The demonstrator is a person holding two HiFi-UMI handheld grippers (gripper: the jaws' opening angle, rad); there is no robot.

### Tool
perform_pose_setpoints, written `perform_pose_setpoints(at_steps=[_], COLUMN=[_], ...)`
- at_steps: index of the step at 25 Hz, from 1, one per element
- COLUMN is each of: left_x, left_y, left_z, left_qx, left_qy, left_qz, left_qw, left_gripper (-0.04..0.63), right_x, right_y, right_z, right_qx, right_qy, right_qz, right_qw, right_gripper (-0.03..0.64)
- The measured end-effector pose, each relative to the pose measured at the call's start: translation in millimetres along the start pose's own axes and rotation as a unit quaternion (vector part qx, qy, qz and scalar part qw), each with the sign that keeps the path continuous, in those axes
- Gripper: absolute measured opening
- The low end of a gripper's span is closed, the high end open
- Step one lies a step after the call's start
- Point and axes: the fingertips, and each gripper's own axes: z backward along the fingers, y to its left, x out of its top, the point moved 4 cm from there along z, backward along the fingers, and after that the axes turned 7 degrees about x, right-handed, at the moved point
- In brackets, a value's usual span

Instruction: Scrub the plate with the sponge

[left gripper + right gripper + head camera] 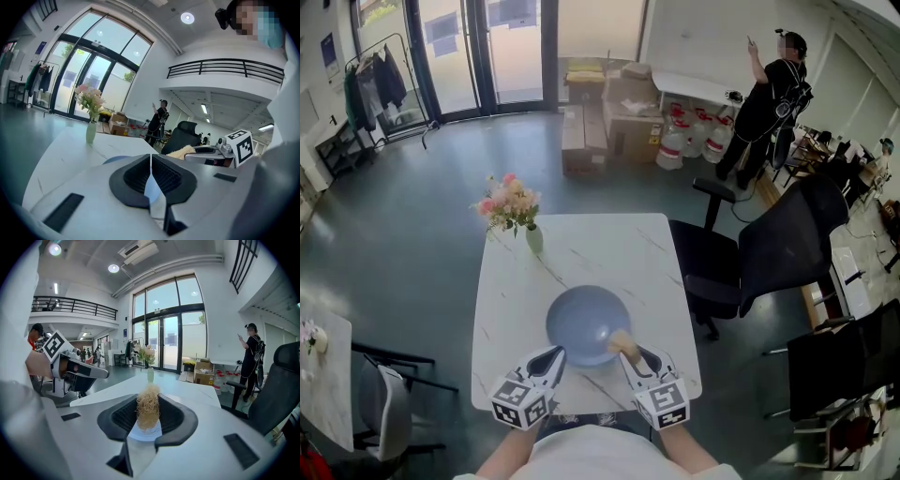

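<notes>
A round blue plate [586, 323] lies on the white marble table [581, 253], close to its near edge. My left gripper [555, 356] meets the plate's near-left rim, and in the left gripper view [151, 161] its jaws are closed with a thin strip of the blue plate [152, 187] pinched between them. My right gripper [630, 356] is shut on a tan fibrous sponge [622, 341] that rests on the plate's near-right part. In the right gripper view the sponge [148, 411] fills the gap between the jaws [149, 404], with the plate [145, 433] just under it.
A green vase of pink flowers [511, 206] stands at the table's far left corner. A black office chair [750, 253] sits off the table's right side, another chair [380, 394] to the left. Cardboard boxes [600, 122] and a standing person [773, 94] are far behind.
</notes>
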Motion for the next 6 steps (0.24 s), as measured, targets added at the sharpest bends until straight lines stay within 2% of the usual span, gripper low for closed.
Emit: perform_pose_setpoints(at_steps=[6], left_x=[-2.2], left_y=[-7.1], left_z=[-1.9], left_qx=[-0.003], left_qy=[0.002], left_qz=[0.004], left_qw=[1.0000], left_gripper=[0.040], right_x=[-3.5], right_y=[-3.6], right_z=[4.0], right_qx=[0.001], right_qy=[-0.002], right_qz=[0.002], right_qw=[1.000], right_gripper=[0.123])
